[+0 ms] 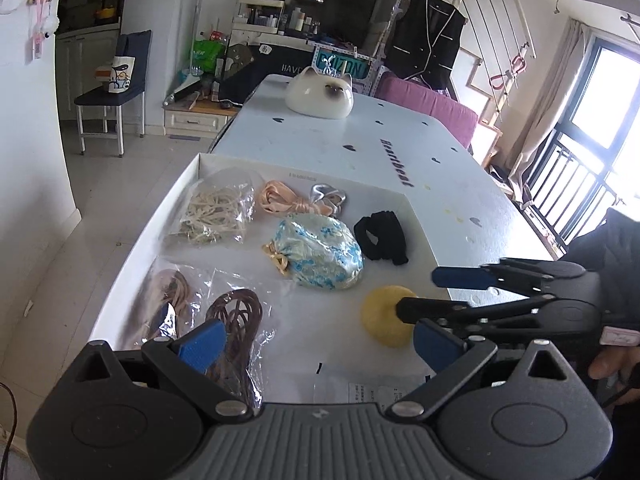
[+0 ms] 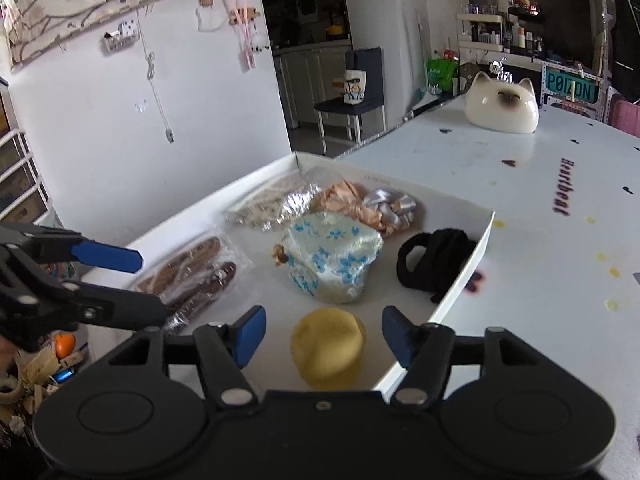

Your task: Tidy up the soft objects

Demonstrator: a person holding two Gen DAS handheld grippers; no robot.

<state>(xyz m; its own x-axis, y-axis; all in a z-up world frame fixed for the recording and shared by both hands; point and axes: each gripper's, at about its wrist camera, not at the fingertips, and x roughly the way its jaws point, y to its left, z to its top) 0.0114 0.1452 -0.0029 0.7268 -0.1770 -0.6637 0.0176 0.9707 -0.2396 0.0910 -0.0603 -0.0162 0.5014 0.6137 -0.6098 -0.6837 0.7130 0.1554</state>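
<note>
yellow sponge [image 2: 327, 347] in white tray [image 2: 460, 280], right gripper [image 2: 324, 340] open around it

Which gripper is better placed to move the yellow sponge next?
Right. The right gripper is open with the yellow sponge lying between its pads in the tray; the left gripper is open over the bagged cords.

White table [image 2: 560, 264] (tray [image 2: 460, 280], cat figure [image 2: 502, 110])

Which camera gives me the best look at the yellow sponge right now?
The right wrist view: the yellow sponge sits whole and unobstructed in the white tray, between the open jaws of the right gripper. In the left wrist view that gripper's finger covers part of the sponge.
</note>
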